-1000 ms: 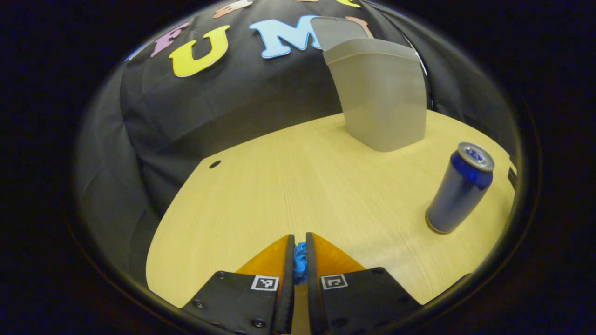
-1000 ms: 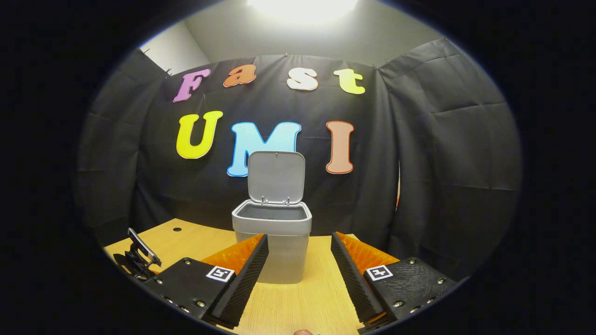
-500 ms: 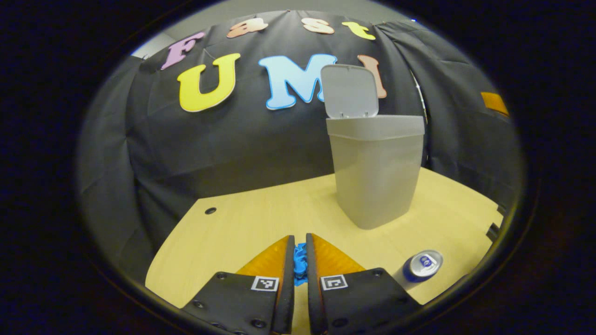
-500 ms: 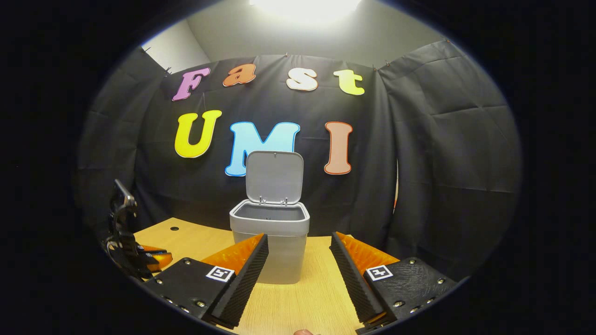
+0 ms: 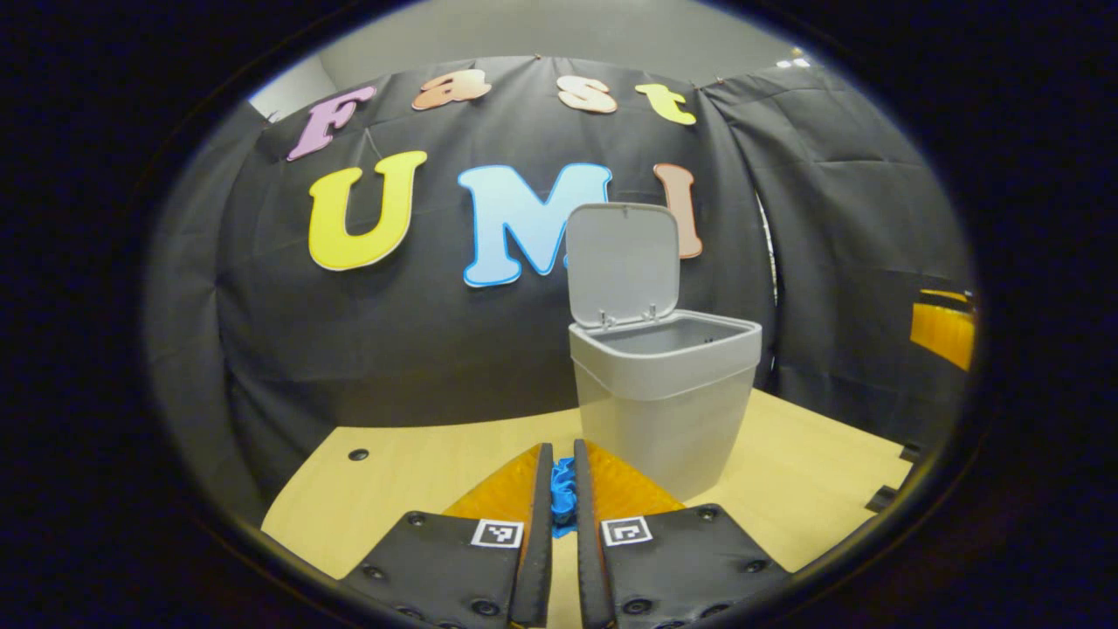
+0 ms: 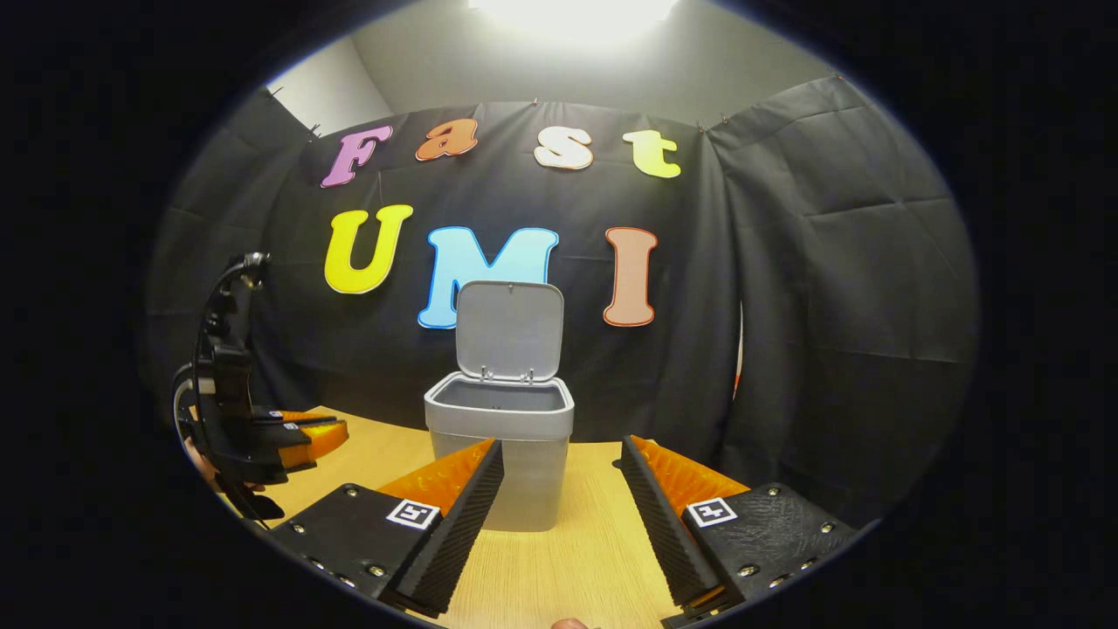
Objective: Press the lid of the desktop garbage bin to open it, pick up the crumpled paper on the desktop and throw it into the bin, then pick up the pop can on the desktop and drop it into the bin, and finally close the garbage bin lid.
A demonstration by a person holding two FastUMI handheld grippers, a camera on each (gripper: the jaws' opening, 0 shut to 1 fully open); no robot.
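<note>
— Status of bin (image 5: 664, 411) and paper (image 5: 562, 494)?
— Lid (image 5: 622, 262) is found raised. Paper is clamped in the left gripper (image 5: 559, 489), short of the bin.
— Outstanding?
— Paper drop, can, lid closing. Right gripper (image 6: 559, 489) is held spread, empty.

A bright ceiling light (image 6: 572, 13) glares overhead; both views stay sharp, with strong fisheye bending at the edges.

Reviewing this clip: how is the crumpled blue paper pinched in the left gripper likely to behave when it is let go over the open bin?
The crumpled paper, squeezed thin between the left gripper fingers, probably compresses easily and weighs little. It may cling briefly or drift on release. The bin mouth looks wide with the lid upright.
</note>
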